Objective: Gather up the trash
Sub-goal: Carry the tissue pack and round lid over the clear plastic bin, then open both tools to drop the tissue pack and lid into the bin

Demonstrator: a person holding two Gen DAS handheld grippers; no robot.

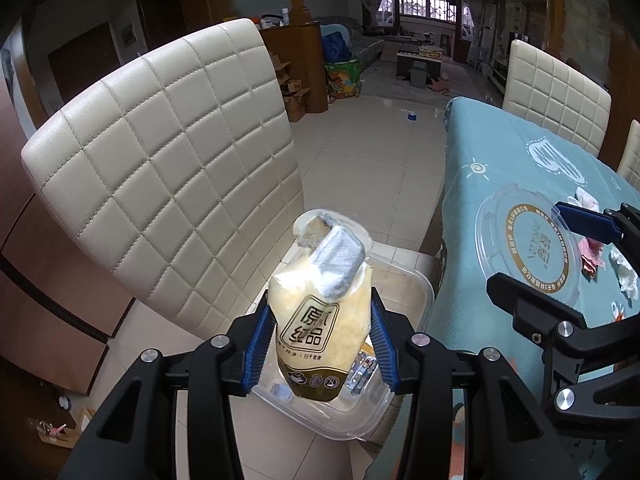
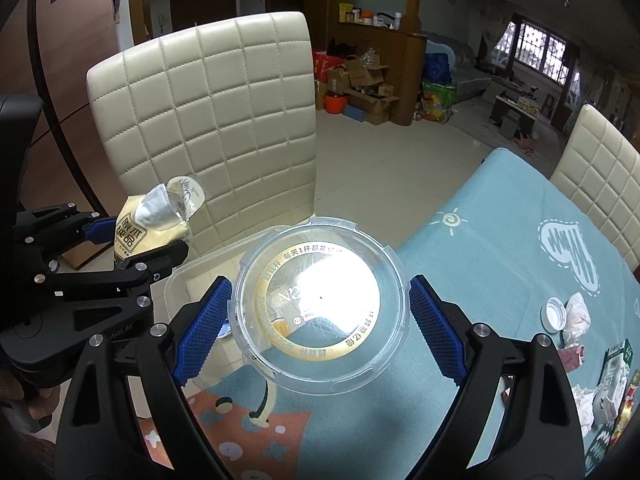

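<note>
Above the clear bin beside the table's edge, our left gripper is clamping the yellow tissue pack. Over the table's near edge, our right gripper is clasping the round clear lid between wide-set pads.

The quilted chair back is walling off the far side of the clear bin sitting on its seat; the table edge is crowding the bin's right, leaving open floor beyond it.
</note>
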